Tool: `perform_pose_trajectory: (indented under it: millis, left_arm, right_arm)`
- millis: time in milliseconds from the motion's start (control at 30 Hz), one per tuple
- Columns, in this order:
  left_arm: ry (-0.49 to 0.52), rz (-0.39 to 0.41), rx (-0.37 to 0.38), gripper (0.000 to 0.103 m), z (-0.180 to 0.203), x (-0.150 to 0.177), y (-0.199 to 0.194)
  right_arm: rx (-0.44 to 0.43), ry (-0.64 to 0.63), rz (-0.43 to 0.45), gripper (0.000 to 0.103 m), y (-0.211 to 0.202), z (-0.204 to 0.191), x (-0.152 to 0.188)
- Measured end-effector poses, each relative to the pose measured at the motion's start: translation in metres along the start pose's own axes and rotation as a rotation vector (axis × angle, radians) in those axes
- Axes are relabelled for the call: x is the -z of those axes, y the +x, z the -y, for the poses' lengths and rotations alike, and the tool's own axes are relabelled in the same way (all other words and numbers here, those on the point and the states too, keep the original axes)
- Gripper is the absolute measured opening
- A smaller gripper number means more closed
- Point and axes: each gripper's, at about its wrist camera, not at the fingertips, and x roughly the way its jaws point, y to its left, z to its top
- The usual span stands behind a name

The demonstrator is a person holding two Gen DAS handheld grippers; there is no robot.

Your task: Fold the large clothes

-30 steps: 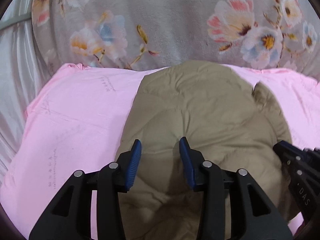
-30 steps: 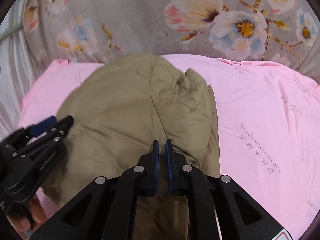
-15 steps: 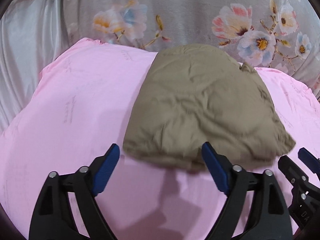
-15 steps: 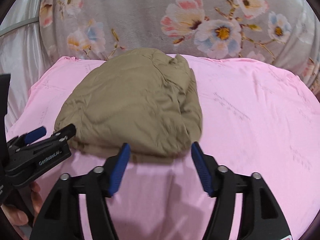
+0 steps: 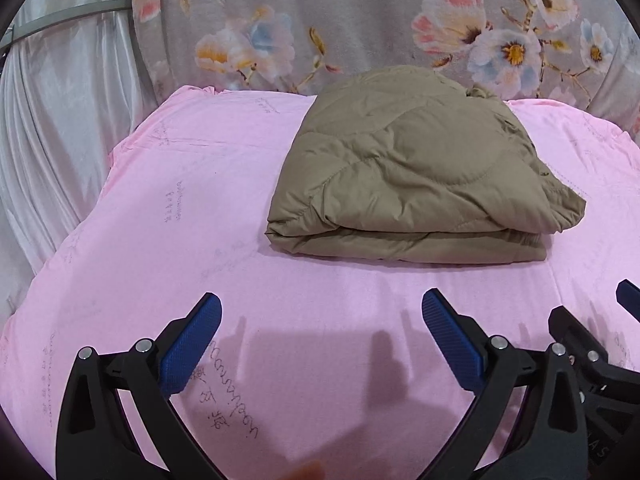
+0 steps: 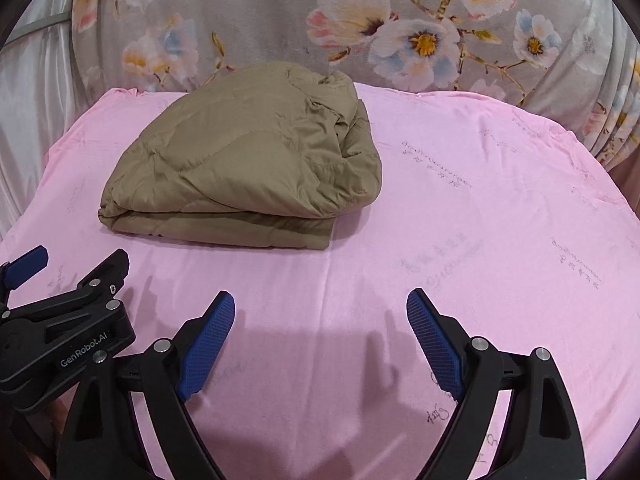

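A khaki quilted padded garment [image 5: 416,172] lies folded into a thick bundle on the pink sheet [image 5: 192,208]; in the right wrist view the same bundle [image 6: 252,160] sits left of centre. My left gripper [image 5: 322,310] hovers over bare sheet short of the bundle's near edge, its jaws still opening, nothing between them. My right gripper [image 6: 320,306] hangs likewise over the sheet [image 6: 480,208], jaws opening and empty. Each gripper shows at the edge of the other's view: the right gripper [image 5: 592,344] and the left gripper [image 6: 68,304].
A grey floral blanket [image 5: 360,20] rises behind the pink sheet. White satin fabric [image 5: 60,120] hangs at the left. The sheet bears faint printed writing. Shadows of the grippers fall on the near sheet.
Both grippers let go of the khaki garment, opened wide and pulled back toward the near side. The folded bundle now lies alone, farther away.
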Motion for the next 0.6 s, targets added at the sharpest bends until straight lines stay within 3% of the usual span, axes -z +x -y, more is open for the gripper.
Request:
perform_pose_trajectory:
  millis: [600]
  left_arm:
    - [0.019, -0.001, -0.003, 0.098, 0.0036, 0.0006, 0.0026]
  right_arm:
    - [0.000, -0.010, 0.003, 0.086, 0.0015, -0.0024, 0.0024]
